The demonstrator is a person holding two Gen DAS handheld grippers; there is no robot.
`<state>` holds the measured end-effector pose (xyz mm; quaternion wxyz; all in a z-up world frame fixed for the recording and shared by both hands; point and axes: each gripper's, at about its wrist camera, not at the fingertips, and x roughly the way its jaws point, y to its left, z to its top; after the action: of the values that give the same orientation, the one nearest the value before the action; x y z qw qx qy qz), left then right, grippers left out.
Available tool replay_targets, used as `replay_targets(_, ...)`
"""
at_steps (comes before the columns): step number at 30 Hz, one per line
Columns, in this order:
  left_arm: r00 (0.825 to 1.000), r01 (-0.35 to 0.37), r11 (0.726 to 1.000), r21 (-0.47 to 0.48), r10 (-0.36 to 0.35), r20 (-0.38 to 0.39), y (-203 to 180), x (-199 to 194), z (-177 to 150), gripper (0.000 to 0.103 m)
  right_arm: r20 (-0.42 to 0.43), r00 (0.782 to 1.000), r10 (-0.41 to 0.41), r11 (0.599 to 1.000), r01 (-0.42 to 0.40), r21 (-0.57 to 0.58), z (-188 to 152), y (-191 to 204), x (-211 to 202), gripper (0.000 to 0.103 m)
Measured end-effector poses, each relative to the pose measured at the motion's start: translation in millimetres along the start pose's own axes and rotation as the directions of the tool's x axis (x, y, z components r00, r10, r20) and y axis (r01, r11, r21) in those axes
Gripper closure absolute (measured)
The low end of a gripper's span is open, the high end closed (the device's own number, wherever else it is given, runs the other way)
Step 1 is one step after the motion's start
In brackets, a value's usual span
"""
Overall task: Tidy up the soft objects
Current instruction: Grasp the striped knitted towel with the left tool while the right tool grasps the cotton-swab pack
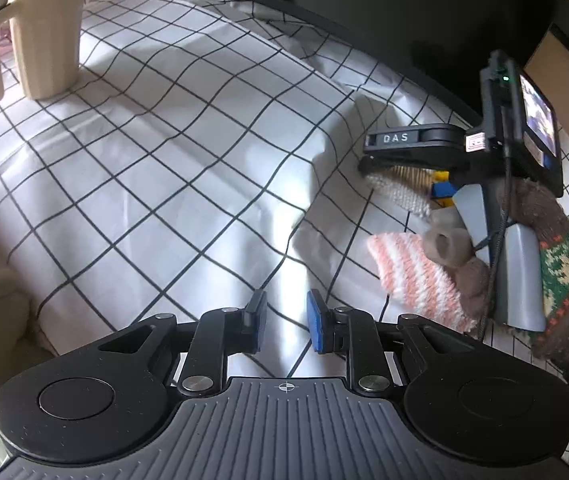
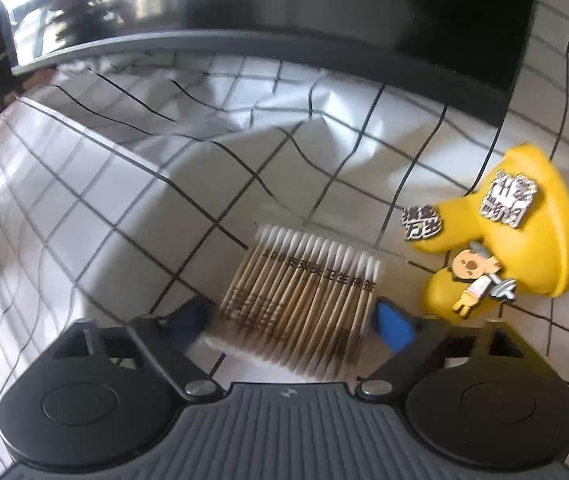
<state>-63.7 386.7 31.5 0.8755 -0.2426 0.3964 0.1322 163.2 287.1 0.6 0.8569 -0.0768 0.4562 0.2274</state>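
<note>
Right gripper [image 2: 290,320] is angled down, fingers spread around the cotton swab pack [image 2: 300,300] at lower centre; left gripper [image 1: 286,326] is tilted down, fingers narrowly apart, nothing held.

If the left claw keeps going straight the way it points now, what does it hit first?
Most likely the bare checked tablecloth. Nothing lies between or ahead of the left claw; the striped knitted piece sits off to its right, though depth is hard to judge.

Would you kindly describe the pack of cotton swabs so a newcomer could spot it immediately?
Start from the checked tablecloth in front of the dark monitor. Left of the yellow slipper, between the right gripper's open jaws, lies the swab pack: a flat clear packet of wooden sticks with white tips, unlike anything nearby.
</note>
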Motion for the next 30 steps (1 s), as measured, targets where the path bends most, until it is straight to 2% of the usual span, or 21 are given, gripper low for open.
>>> replay_targets(2, 1.0, 0.003, 1.0, 0.007, -0.003, -0.001, -2, 0, 0, 0.079, 0.034, 0.999, 0.034, 0.998, -0.032, -0.049, -6, -1, -21, 0.024)
replay_targets(5, 1.0, 0.021, 0.999, 0.025, -0.021, 0.003, -9, 0, 5, 0.079, 0.132, 0.989, 0.071, 0.988, -0.052, -0.143, -22, -9, -73, 0.029)
replay_targets(8, 0.998, 0.057, 0.996, 0.061, -0.058, 0.007, -22, 2, 10, 0.079, 0.218, 0.974, 0.059, 0.977, -0.011, -0.215, -47, -26, -128, 0.034)
replay_targets(11, 0.99, 0.139, 0.98, 0.143, -0.141, 0.005, -41, 6, 14, 0.079, 0.26, 0.966, 0.006, 0.975, 0.052, -0.215, -80, -55, -170, 0.039)
replay_targets(12, 0.985, 0.169, 0.968, 0.184, -0.172, -0.002, -49, 8, 15, 0.079, 0.25, 0.968, -0.013, 0.977, 0.065, -0.201, -93, -69, -180, 0.059)
replay_targets(13, 0.979, 0.199, 0.95, 0.24, -0.203, -0.01, -58, 10, 16, 0.079, 0.225, 0.974, -0.039, 0.979, 0.083, -0.189, -106, -82, -188, 0.068)
replay_targets(14, 0.975, 0.219, 0.932, 0.289, -0.224, -0.018, -68, 12, 17, 0.079, 0.195, 0.979, -0.065, 0.98, 0.099, -0.171, -117, -94, -193, 0.073)
replay_targets(17, 0.963, 0.261, 0.861, 0.437, -0.264, -0.053, -100, 22, 22, 0.079, 0.113, 0.984, -0.14, 0.984, 0.151, -0.092, -155, -129, -198, 0.073)
replay_targets(19, 0.958, 0.276, 0.817, 0.506, -0.273, -0.082, -120, 35, 24, 0.079, 0.062, 0.979, -0.195, 0.978, 0.199, -0.06, -176, -145, -200, 0.071)
replay_targets(20, 0.959, 0.276, 0.807, 0.522, -0.268, -0.094, -126, 42, 27, 0.079, 0.049, 0.976, -0.212, 0.976, 0.214, -0.047, -184, -150, -202, 0.063)
replay_targets(21, 0.96, 0.274, 0.802, 0.531, -0.262, -0.101, -133, 49, 29, 0.079, 0.042, 0.974, -0.222, 0.974, 0.223, -0.035, -192, -153, -206, 0.049)
replay_targets(23, 0.96, 0.277, 0.803, 0.527, -0.255, -0.116, -141, 66, 35, 0.079, 0.053, 0.972, -0.227, 0.974, 0.228, -0.014, -203, -155, -214, 0.03)
replay_targets(24, 0.958, 0.285, 0.807, 0.518, -0.254, -0.131, -144, 74, 37, 0.079, 0.064, 0.972, -0.228, 0.973, 0.229, -0.009, -207, -154, -218, 0.025)
replay_targets(27, 0.952, 0.3, 0.825, 0.48, -0.225, -0.207, -150, 97, 41, 0.079, 0.084, 0.972, -0.221, 0.973, 0.225, -0.041, -208, -146, -219, 0.023)
replay_targets(30, 0.949, 0.306, 0.816, 0.49, -0.222, -0.223, -150, 96, 36, 0.079, 0.113, 0.965, -0.237, 0.966, 0.246, -0.076, -211, -141, -223, 0.023)
